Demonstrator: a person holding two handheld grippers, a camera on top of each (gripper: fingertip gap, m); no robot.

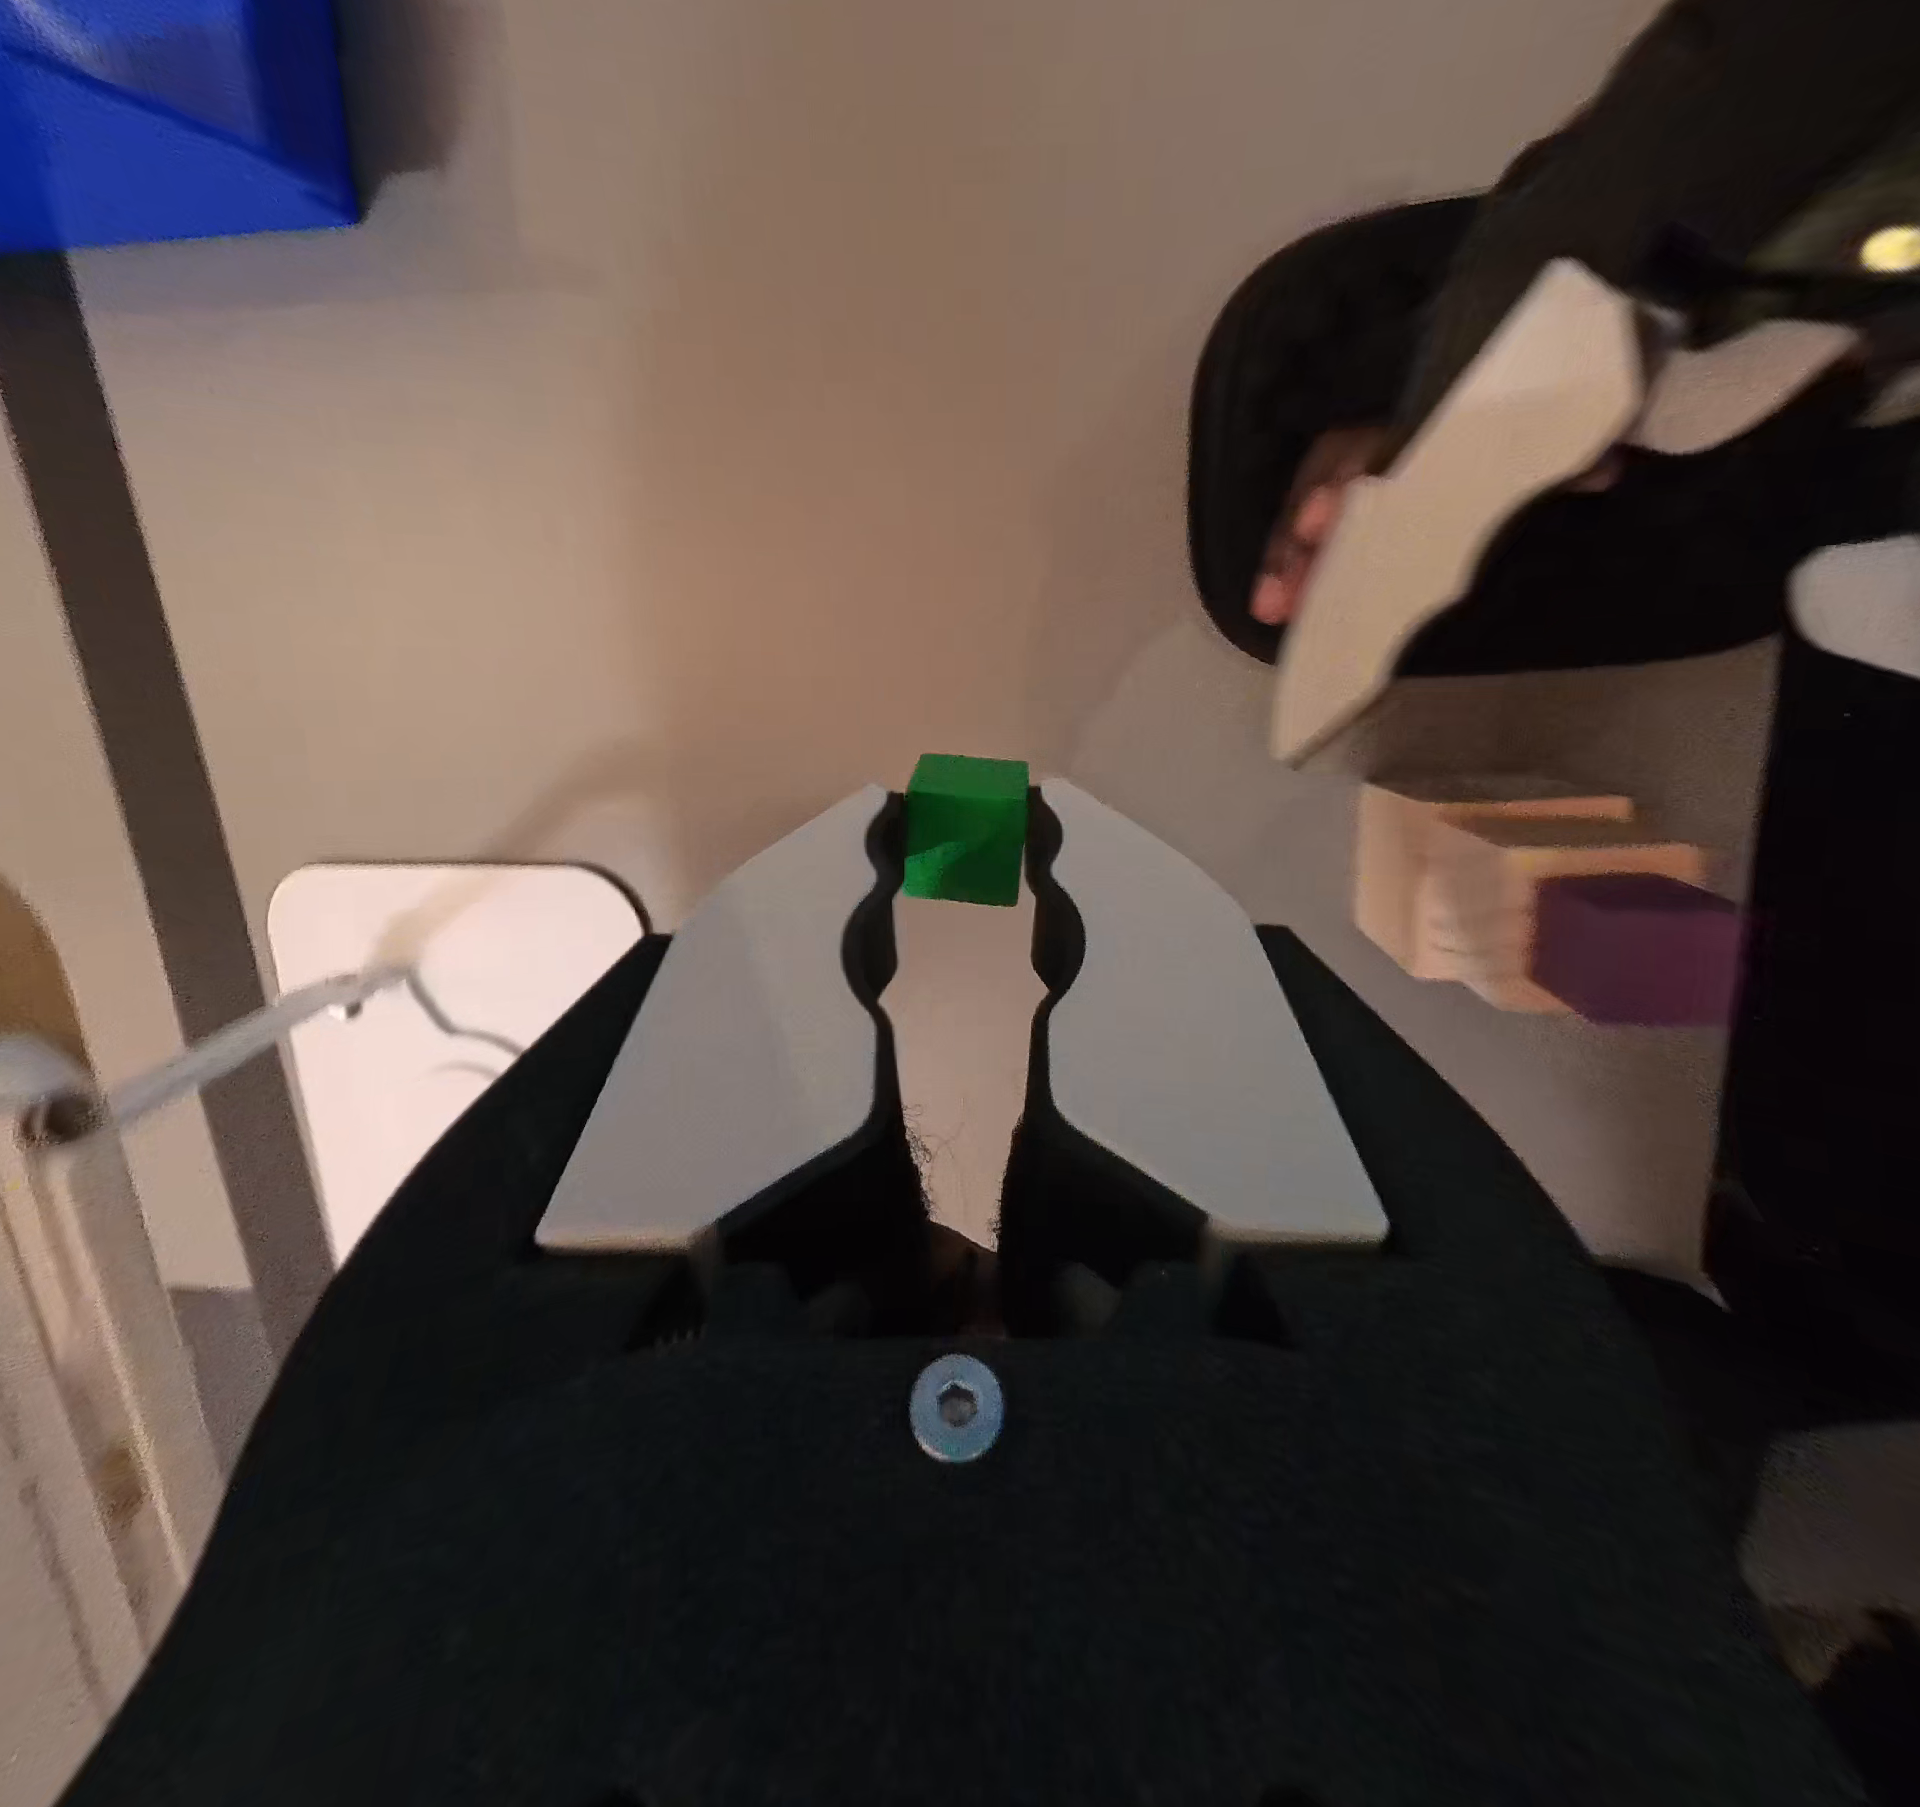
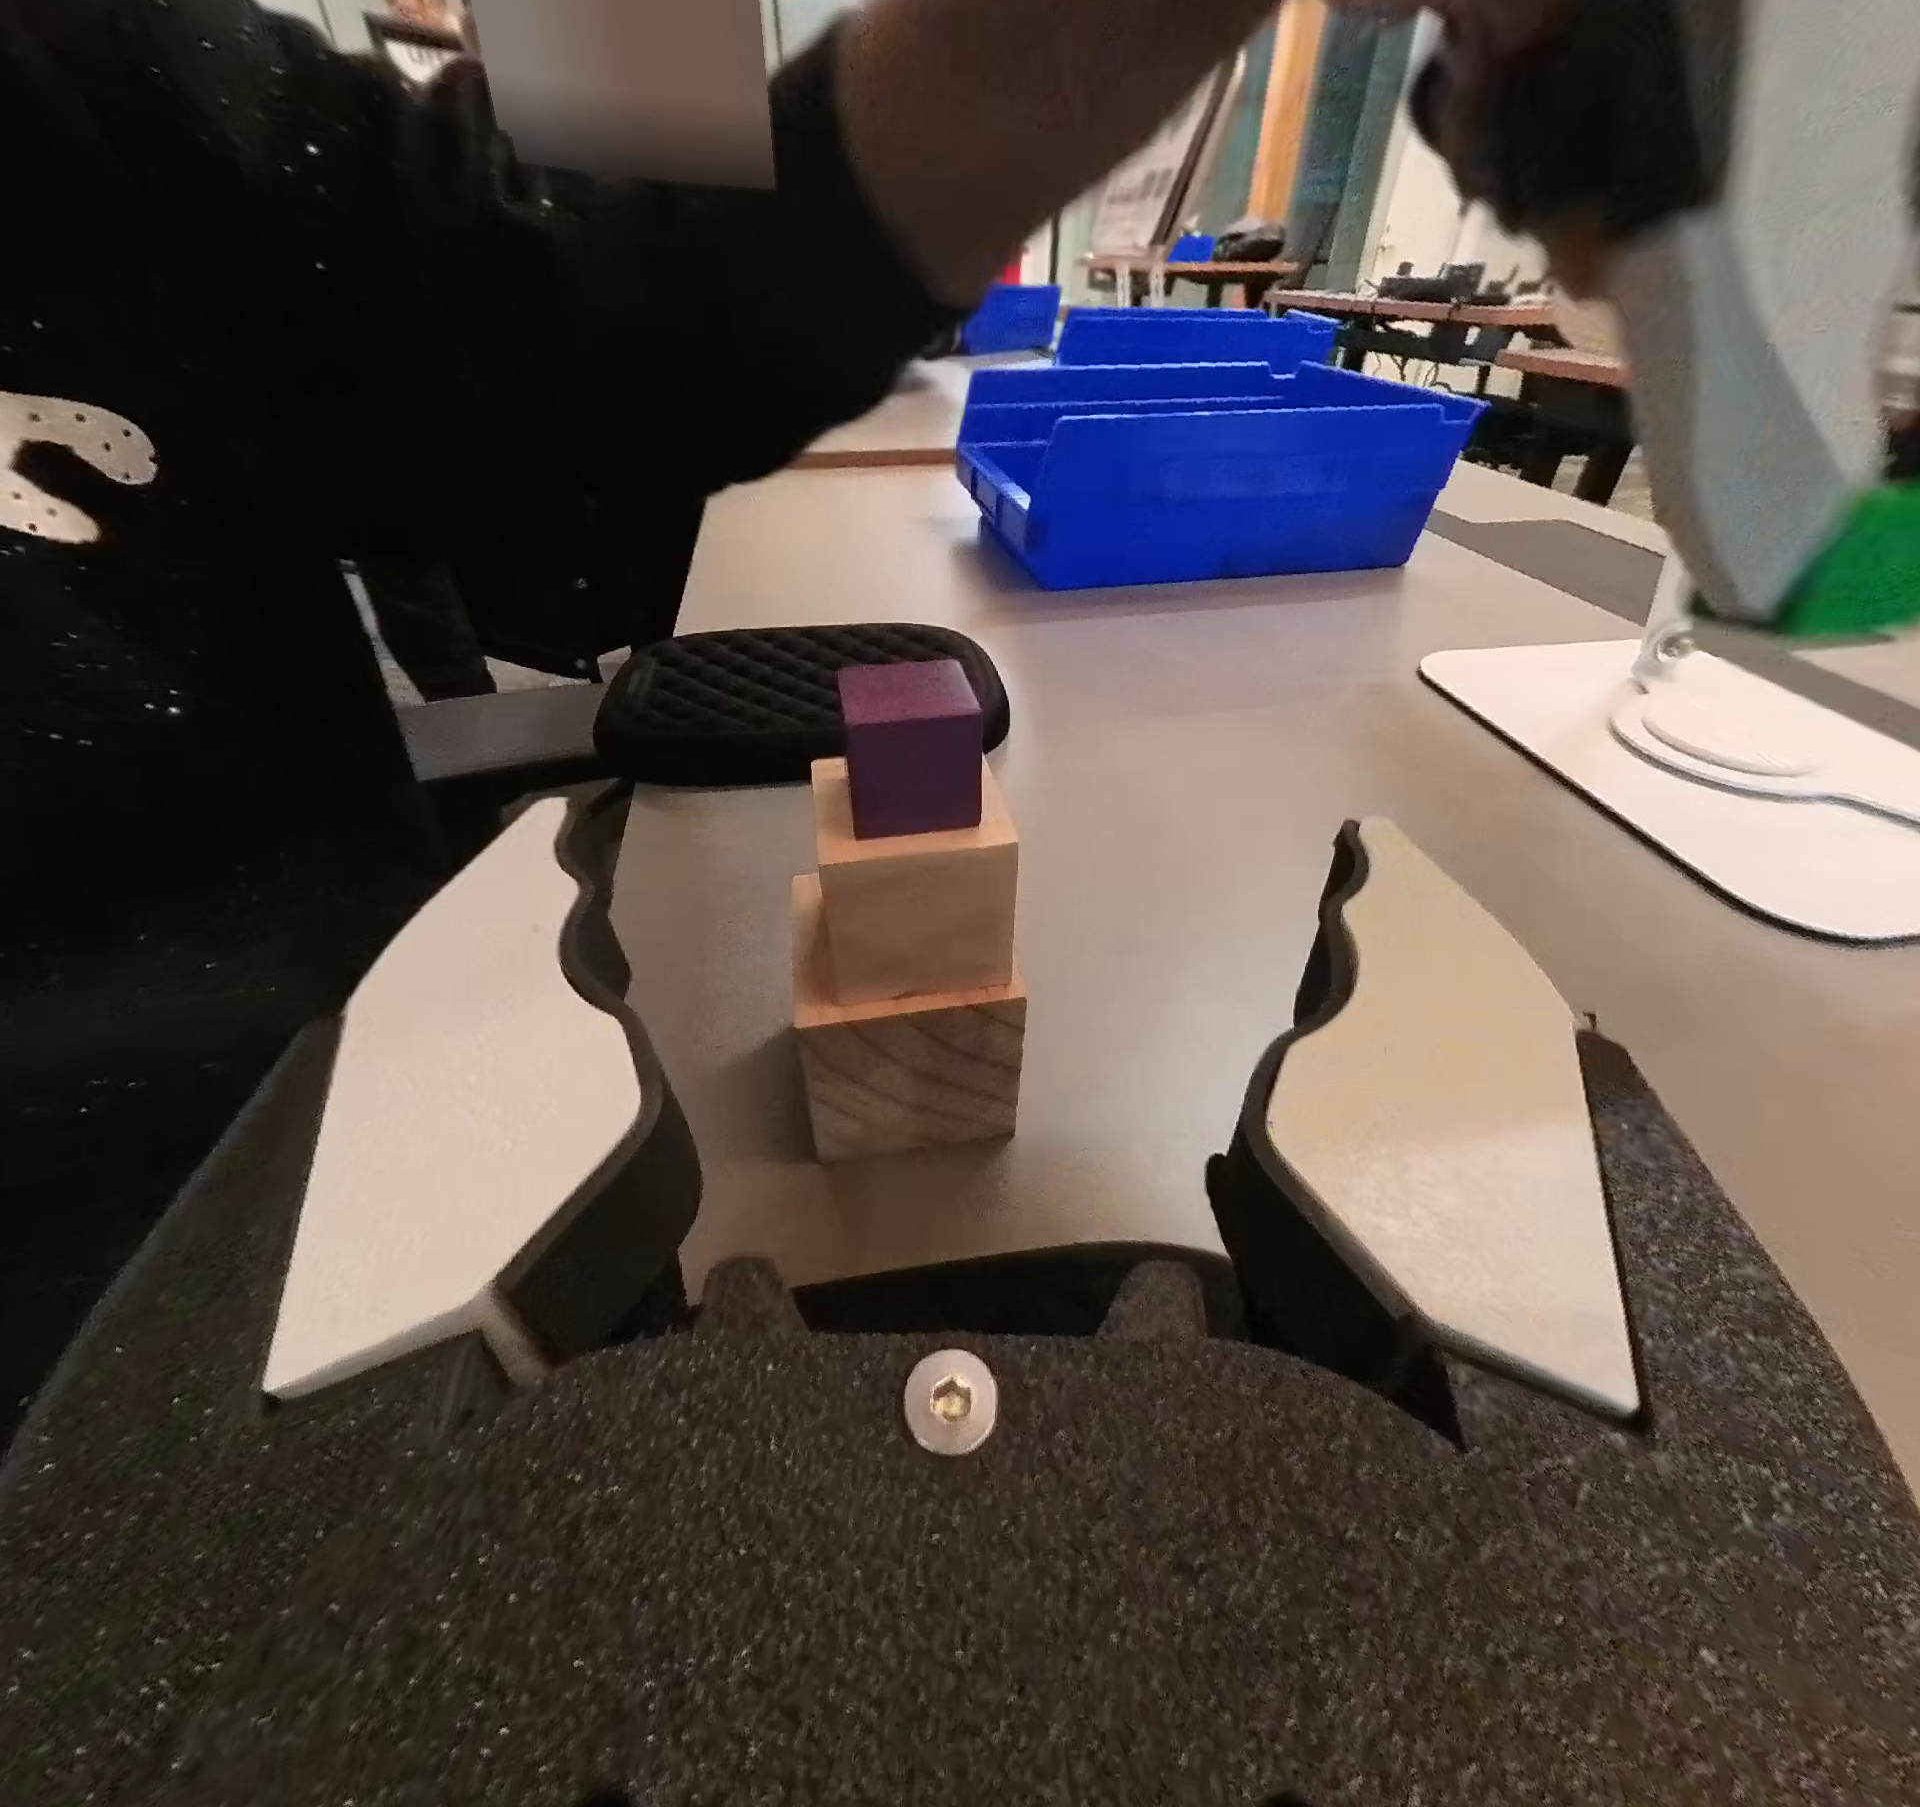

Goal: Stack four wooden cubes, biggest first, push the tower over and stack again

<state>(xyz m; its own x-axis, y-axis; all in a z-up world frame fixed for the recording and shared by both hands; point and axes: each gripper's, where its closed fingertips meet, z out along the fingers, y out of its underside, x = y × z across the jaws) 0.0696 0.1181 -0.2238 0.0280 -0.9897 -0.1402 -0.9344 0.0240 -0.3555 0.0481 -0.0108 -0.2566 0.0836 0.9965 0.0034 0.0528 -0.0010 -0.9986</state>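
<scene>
My left gripper (image 1: 961, 822) is shut on a small green cube (image 1: 964, 843); both pads press its sides and it hangs above the table. The cube also shows in the right wrist view (image 2: 1860, 573), at the far right edge and high above the table. My right gripper (image 2: 956, 827) is open wide, low over the table. Its fingers stand on either side of a stack without touching it. The stack is a purple cube (image 2: 912, 747) on a pale wooden block (image 2: 914, 900), which sits on a larger wooden block (image 2: 912, 1071). The left wrist view shows the stack, blurred, at the right (image 1: 1455, 884).
A blue bin (image 2: 1205, 469) stands farther back on the grey table (image 2: 1195, 718). A black quilted pad (image 2: 748, 697) lies behind the stack. A white base plate with a stand (image 2: 1662, 791) is at the right. A person in black (image 2: 260, 407) is at the left.
</scene>
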